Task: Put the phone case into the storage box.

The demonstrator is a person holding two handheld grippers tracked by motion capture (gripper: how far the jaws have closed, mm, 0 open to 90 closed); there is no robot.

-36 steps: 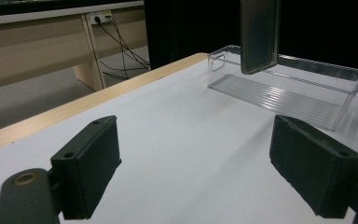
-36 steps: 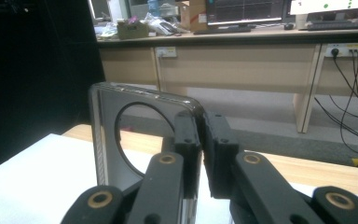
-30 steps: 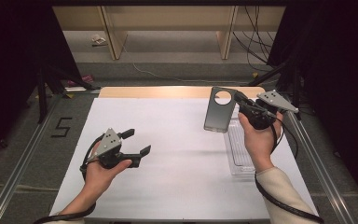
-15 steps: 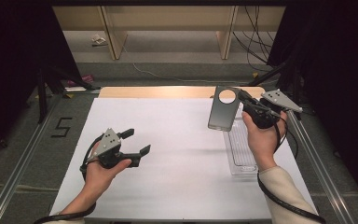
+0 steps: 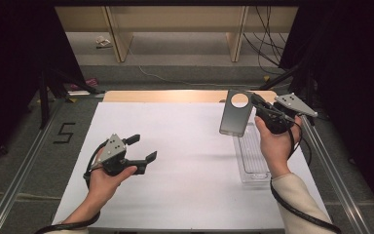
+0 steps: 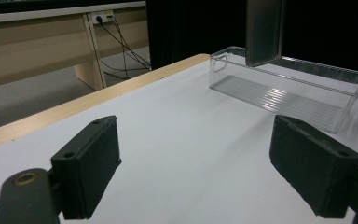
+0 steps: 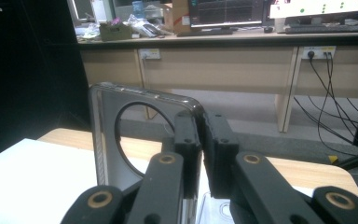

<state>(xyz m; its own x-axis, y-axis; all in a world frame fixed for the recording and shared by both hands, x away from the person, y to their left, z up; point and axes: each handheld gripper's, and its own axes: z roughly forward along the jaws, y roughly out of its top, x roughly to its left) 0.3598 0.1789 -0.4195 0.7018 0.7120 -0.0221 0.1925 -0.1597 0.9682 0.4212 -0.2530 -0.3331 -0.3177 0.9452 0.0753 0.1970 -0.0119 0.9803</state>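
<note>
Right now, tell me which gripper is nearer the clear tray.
Right. The right gripper holds the phone case above the clear tray; the left gripper hovers open, far across the table.

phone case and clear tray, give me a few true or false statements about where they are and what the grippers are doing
1. The right gripper is shut on the phone case. True.
2. The phone case lies flat inside the clear tray. False: it is held up in the air above the tray's far end.
3. The left gripper holds the tray. False: its jaws stand open with nothing between them, well apart from the tray.
4. The case has a round cutout near its top. True.
5. The tray holds nothing. True.
</note>
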